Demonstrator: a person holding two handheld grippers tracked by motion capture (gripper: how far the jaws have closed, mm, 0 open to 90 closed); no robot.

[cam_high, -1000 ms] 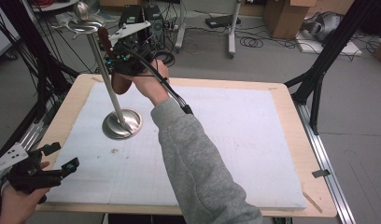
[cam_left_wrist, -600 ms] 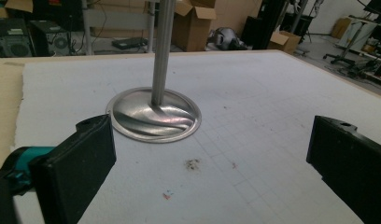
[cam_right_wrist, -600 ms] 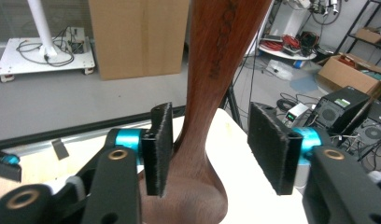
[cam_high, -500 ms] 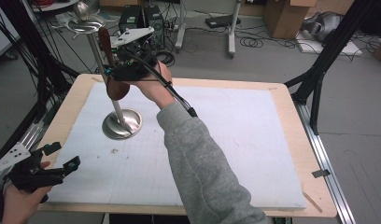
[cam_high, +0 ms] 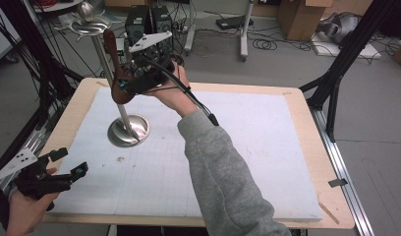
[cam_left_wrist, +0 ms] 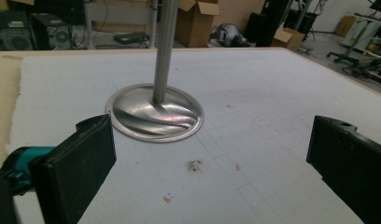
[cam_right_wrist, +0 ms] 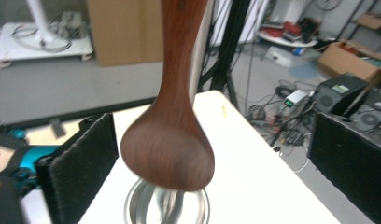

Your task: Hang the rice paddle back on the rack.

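The right tongs in the high view are held up beside the pole of a metal stand, over the far left part of the table. A brown wooden spoon hangs along that pole, bowl down, and its bowl lies right at the tips of these tongs. Their jaws have just been opening, and the spoon sits between them with no pad pressing on it, as far as this view tells. The stand's round base rests on the white mat, below and just nearer than the spoon. The left tongs lie low at the near left corner of the table, well apart from the stand and spoon, jaws spread with nothing in them.

In the left gripper view, the left tongs stand wide open over the mat. The stand is ahead of them, its base between the two pads but farther off, not touched.

In the right gripper view, the right tongs are spread wide. The spoon hangs upright in the gap between the pads, its bowl closer to the left pad, with clear space on both sides. The stand shows just below and behind the bowl, its pole running up behind the handle.
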